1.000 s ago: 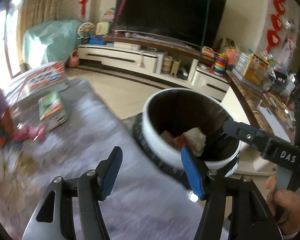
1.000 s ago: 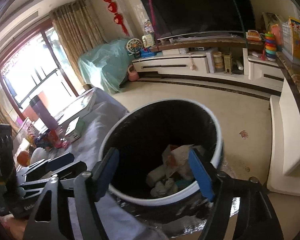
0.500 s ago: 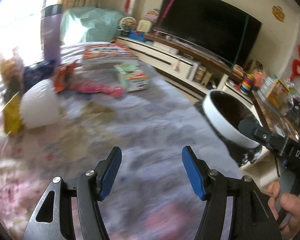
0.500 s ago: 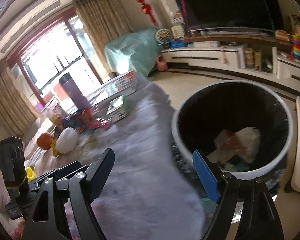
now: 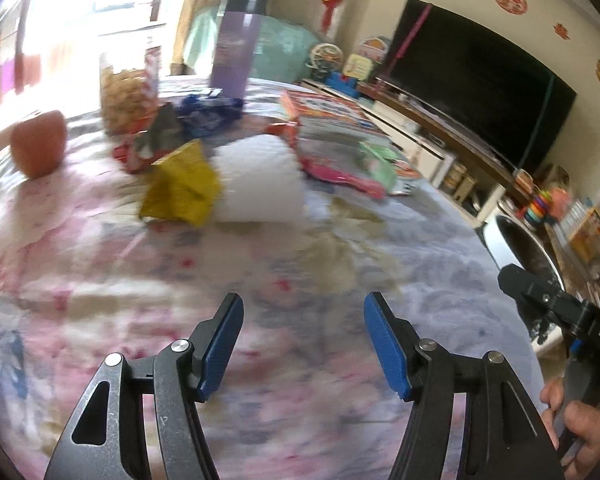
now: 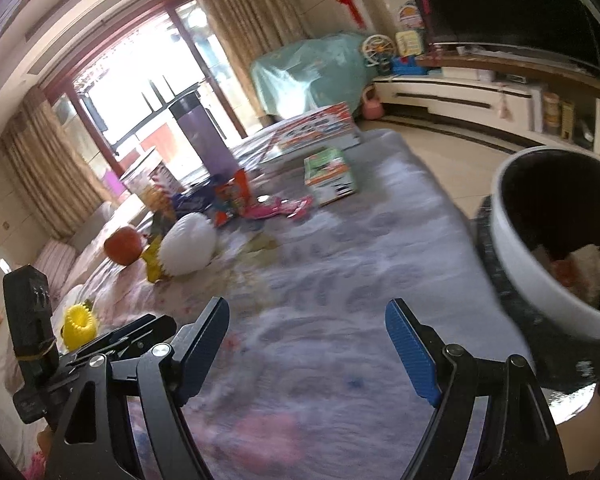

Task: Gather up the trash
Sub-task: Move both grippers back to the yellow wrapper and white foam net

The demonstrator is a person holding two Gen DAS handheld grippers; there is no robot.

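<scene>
Floral tablecloth (image 5: 100, 320) w/ yellow wrapper (image 5: 182, 190) — both grippers empty.

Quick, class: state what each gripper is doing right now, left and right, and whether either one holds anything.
Left gripper: open, holding nothing, over the tablecloth.
Right gripper: open, holding nothing.

A soft, matt floral cloth (image 5: 100, 264) in pink and grey covers the counter. On it lie a crinkled yellow foil wrapper (image 5: 182, 190), a ribbed white foam sleeve (image 5: 260, 178) and a smooth purple flask (image 5: 236, 44). At the right edge of the frame, the glossy white plastic bin (image 6: 540, 280) holds a shiny black liner. The left hand-held gripper (image 5: 302, 344) has matt black metal arms and ribbed blue pads (image 5: 384, 344).
</scene>
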